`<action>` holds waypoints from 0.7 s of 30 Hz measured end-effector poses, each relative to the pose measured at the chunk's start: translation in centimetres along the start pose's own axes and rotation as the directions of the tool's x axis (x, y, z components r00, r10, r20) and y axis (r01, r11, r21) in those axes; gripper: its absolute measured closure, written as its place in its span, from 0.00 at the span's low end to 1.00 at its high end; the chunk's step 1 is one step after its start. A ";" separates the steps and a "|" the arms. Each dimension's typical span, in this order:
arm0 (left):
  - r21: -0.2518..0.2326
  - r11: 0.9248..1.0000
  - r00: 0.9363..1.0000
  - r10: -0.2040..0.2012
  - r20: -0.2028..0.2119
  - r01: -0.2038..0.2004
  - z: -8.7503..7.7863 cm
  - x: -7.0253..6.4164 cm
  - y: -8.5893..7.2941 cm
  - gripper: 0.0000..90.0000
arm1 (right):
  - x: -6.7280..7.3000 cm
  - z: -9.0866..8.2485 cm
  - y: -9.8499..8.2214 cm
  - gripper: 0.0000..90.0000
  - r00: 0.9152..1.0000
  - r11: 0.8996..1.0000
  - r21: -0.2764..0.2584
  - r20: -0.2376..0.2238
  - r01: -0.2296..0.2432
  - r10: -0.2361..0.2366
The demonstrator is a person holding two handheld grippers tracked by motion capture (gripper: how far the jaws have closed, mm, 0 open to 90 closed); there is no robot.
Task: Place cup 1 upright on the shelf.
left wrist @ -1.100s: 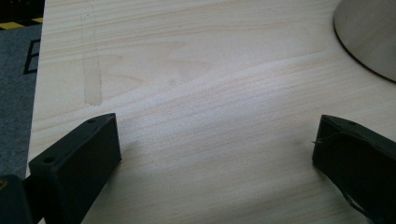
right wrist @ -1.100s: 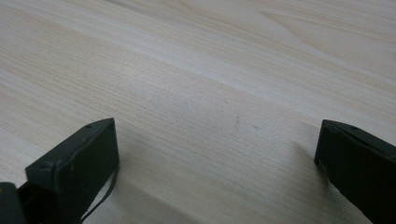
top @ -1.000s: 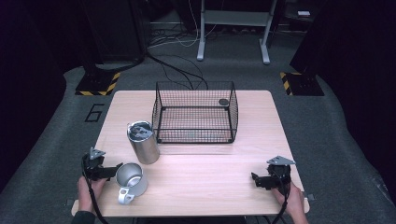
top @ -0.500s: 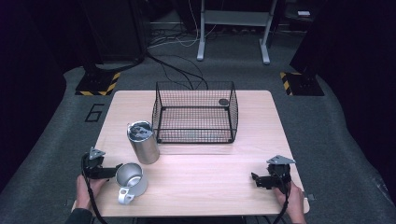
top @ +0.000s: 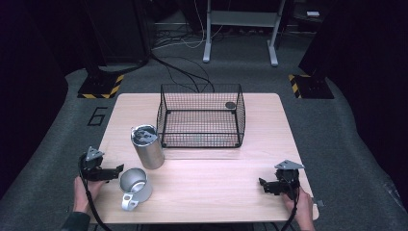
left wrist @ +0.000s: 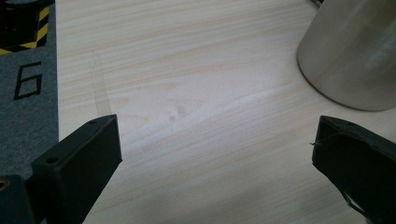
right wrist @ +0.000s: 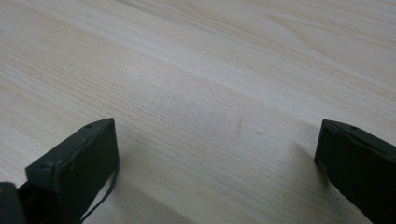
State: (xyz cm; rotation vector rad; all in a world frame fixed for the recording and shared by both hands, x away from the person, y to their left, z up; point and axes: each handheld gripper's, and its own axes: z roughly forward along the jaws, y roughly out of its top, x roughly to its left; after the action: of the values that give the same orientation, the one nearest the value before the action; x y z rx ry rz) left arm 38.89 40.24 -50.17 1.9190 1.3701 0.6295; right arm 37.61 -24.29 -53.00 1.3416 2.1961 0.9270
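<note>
- Far left, the left gripper (top: 117,172) sits low at the table (top: 269,120) near its left edge, the person's left hand (top: 82,191) trailing off the near edge.
- Its jaws stand wide apart in the left gripper view — bare wood between them, nothing held, nothing touched.
- Just beside its tips, the metal mug (top: 133,185), handle turned toward the near edge (mouth facing up).
- Behind the mug stands the steel tumbler (top: 146,146), upright, close to the wire basket (top: 201,117) but apart from it; its wall fills the upper right of the left gripper view (left wrist: 351,51).
- Centre front — a broad stretch of open tabletop, plenty of room.
- Right, the right gripper (top: 262,184) near the right front corner, jaws spread wide over bare wood, gripping nothing.
</note>
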 end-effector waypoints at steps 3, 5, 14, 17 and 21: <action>0.009 1.000 1.000 0.007 0.006 -0.007 -0.3 -0.1 0.5 0.02 | 0.0 0.0 0.0 0.00 1.000 1.000 0.001 0.000 0.000 0.000; 0.012 1.000 1.000 0.017 0.012 -0.017 -0.5 -0.2 0.8 0.02 | 0.0 0.0 0.0 0.00 1.000 1.000 0.001 0.000 0.000 0.000; -0.018 0.999 0.998 0.050 0.024 -0.050 -2.1 -0.2 2.6 0.03 | 0.0 0.0 0.0 0.00 1.000 1.000 0.001 0.000 0.000 0.000; -0.026 0.998 0.998 0.050 0.033 -0.049 -2.7 -0.2 3.3 0.03 | 0.0 0.0 0.0 0.00 1.000 1.000 0.000 0.000 0.000 0.000; -0.047 0.998 0.997 0.054 0.051 -0.052 -3.4 -0.4 4.1 0.03 | 0.0 0.0 0.0 0.00 1.000 1.000 0.000 0.000 0.000 0.000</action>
State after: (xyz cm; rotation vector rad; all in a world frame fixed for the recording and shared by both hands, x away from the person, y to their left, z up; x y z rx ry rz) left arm 38.83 39.83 -44.89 1.9278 1.2654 0.6265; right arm 37.60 -24.29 -53.00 1.3420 2.1964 0.9268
